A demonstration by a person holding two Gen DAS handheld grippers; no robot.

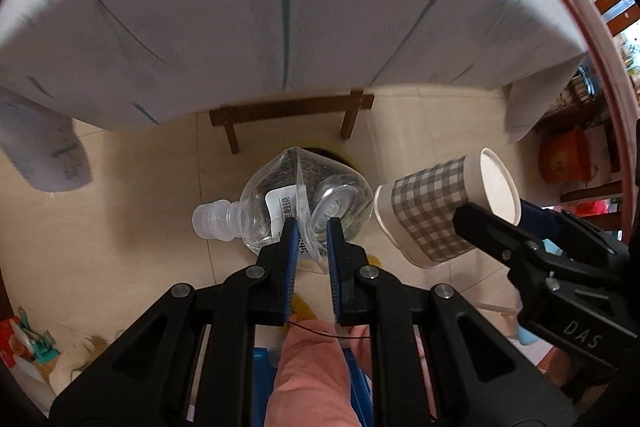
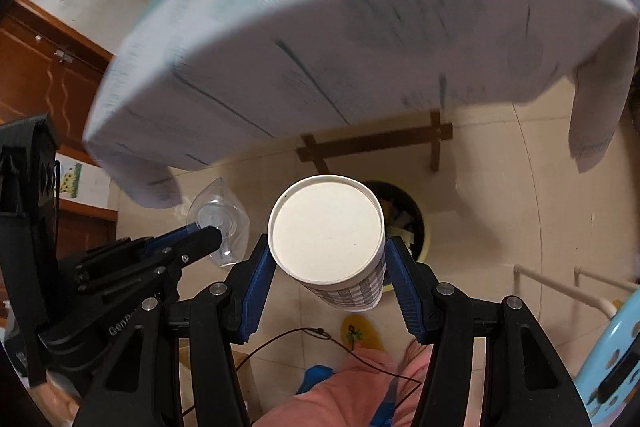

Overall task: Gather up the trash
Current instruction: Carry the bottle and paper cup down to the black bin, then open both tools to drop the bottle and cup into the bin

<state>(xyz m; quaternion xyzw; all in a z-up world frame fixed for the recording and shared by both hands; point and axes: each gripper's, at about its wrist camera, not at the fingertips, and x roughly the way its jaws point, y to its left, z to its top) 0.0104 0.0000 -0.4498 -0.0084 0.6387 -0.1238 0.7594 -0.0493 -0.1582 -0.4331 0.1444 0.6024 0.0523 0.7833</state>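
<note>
Left claw [image 1: 311, 227] is nearly closed, pinching a crushed clear plastic bottle [image 1: 296, 199]: light, springy, slick. Right claw [image 2: 326, 269] grips a checked paper cup [image 2: 326, 231] by its thin sidewall, which dents easily. Both hang over the bin [image 2: 416, 227] on the floor.

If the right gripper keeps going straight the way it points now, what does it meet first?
Probably the trash bin on the floor. The right gripper points down, clamped on the checked paper cup, and the bin's rim shows just beyond the cup. Depth is unclear; nothing else shows between.
</note>
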